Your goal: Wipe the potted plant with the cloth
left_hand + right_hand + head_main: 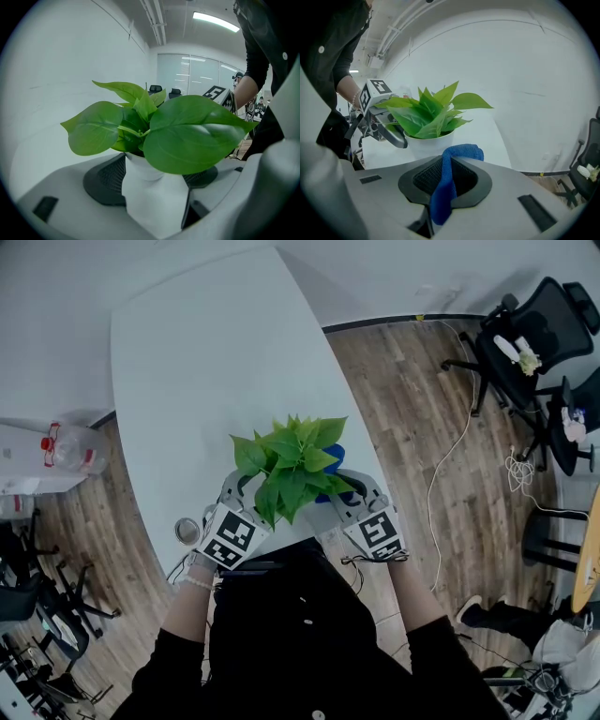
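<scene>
A potted plant (pixel 291 465) with broad green leaves stands near the front edge of the white table (pixel 206 362). My left gripper (pixel 236 491) is shut on its white pot (pixel 152 197), which fills the space between the jaws, with the leaves (pixel 187 136) spreading above. My right gripper (pixel 354 491) is shut on a blue cloth (pixel 443 187) that hangs pinched between its jaws and folds over at the top. From the right gripper view the plant (pixel 429 115) stands just beyond the cloth. The cloth (pixel 336 461) shows at the plant's right side.
A roll of tape (pixel 187 531) lies on the table left of my left gripper. A plastic bottle (pixel 70 448) sits on a low surface at far left. Black office chairs (pixel 534 334) and a cable (pixel 450 465) are on the wooden floor to the right.
</scene>
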`<control>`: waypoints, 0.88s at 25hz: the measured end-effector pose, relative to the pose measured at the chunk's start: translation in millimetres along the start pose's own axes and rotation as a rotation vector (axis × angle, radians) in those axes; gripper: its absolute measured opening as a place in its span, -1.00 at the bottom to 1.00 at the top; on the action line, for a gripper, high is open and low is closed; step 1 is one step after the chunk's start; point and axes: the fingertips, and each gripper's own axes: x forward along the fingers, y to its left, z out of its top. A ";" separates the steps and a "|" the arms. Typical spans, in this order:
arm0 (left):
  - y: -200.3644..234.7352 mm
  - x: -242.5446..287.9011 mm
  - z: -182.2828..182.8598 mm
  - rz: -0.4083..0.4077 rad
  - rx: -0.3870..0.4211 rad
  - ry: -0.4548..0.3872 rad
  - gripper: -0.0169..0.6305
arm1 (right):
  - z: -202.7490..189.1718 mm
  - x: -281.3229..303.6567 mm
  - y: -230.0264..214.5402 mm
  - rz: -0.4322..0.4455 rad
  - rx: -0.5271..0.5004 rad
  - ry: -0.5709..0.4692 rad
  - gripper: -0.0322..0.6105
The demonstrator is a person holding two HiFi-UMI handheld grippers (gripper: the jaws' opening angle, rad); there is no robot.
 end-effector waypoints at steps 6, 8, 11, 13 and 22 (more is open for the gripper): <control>0.1 -1.3 -0.7 -0.013 0.008 0.015 0.18 | 8.6 16.8 -13.2 0.098 -0.128 0.015 -0.66; 0.9 -1.3 -0.4 -0.017 0.013 0.016 0.18 | 13.1 23.1 -20.1 0.129 -0.172 0.020 -0.66; 1.1 -1.4 0.8 -0.022 0.021 0.014 0.18 | 24.2 30.9 -28.0 0.161 -0.221 0.015 -0.66; 0.4 -1.6 0.4 -0.024 0.021 0.015 0.18 | 30.2 36.4 -28.1 0.192 -0.246 0.016 -0.66; 0.9 -1.8 -0.4 -0.023 0.025 0.023 0.18 | 28.1 43.6 -23.3 0.264 -0.285 0.056 -0.66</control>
